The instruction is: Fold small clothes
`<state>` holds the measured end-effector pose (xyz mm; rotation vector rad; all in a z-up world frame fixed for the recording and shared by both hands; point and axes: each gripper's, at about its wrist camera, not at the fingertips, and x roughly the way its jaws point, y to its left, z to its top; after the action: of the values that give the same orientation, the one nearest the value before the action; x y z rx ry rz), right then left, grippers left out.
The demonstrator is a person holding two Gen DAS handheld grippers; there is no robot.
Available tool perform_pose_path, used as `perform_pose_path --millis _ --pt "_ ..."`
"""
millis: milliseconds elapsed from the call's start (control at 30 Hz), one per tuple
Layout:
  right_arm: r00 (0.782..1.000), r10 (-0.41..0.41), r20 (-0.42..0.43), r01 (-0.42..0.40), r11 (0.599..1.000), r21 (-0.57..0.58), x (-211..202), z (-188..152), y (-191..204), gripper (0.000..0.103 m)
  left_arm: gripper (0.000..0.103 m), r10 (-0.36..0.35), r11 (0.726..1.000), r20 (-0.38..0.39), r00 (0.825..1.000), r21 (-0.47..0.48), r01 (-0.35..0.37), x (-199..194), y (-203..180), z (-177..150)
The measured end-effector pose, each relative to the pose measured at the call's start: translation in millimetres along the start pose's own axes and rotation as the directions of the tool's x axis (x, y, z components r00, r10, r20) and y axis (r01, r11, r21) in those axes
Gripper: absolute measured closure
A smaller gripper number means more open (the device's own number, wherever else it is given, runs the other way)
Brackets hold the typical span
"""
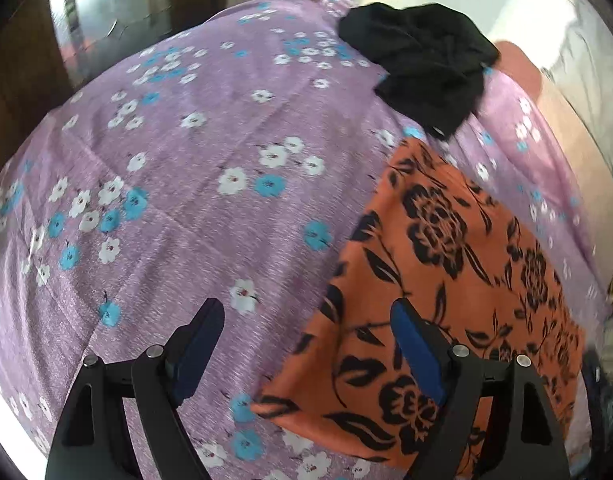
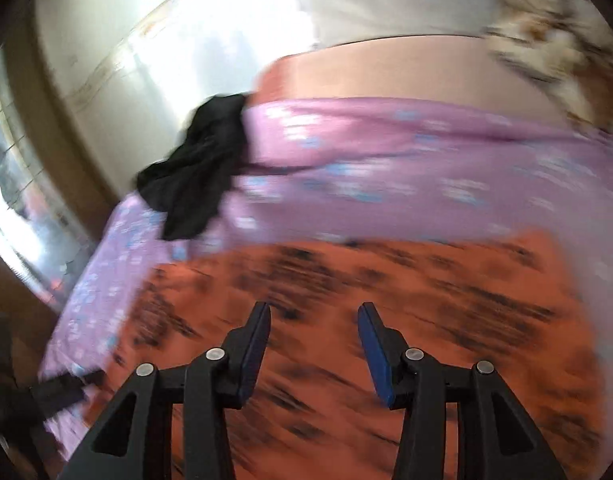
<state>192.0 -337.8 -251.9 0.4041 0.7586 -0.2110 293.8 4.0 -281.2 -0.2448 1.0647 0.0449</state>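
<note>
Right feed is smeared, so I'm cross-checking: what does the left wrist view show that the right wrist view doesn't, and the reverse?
Only the left wrist view: the sharp black flower print on the orange cloth, its left edge and near corner, and the left tongs open and empty over that edge.

Only the right wrist view: the right tongs open and empty above the orange cloth, a peach surface past the sheet, and a patterned fabric at upper right.

Both: the orange cloth flat on the purple flowered sheet, and the crumpled black garment at its far side.
</note>
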Motion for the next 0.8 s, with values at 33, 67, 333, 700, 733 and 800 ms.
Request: perform_pose_path --millis 33,67,333,700,733,800 --pt "0.999 -0.044 -0.014 0.045 0.999 0.028 -12 -13 -28 0.054 0.018 0.004 1.0 0.005 1.0 0.022 -0.005 -1 -6 -2" --pt "0.997 -0.071 -0.044 0.073 0.996 0.055 -20 -25 -50 0.054 0.018 0.008 0.999 0.006 1.0 0.04 -0.009 0 -11 -4" --pt "0.982 -0.117 -0.146 0.128 0.989 0.075 -37 -48 -98 0.068 0.018 0.085 0.988 -0.026 0.996 0.135 -0.081 12 -29 -23" --pt "0.954 -0.208 -0.215 0.237 0.965 0.116 90 36 -98 0.065 0.017 0.045 0.993 -0.068 0.997 0.116 -0.036 19 -25 -11" --pt "0.958 -0.217 -0.188 0.241 0.964 0.112 88 39 -94 0.063 0.017 0.05 0.992 -0.066 0.997 0.122 -0.041 20 -26 -10" --pt "0.955 -0.211 -0.21 0.236 0.966 0.103 84 37 -86 0.057 0.017 0.057 0.99 -0.063 0.996 0.133 -0.048 20 -29 -9"
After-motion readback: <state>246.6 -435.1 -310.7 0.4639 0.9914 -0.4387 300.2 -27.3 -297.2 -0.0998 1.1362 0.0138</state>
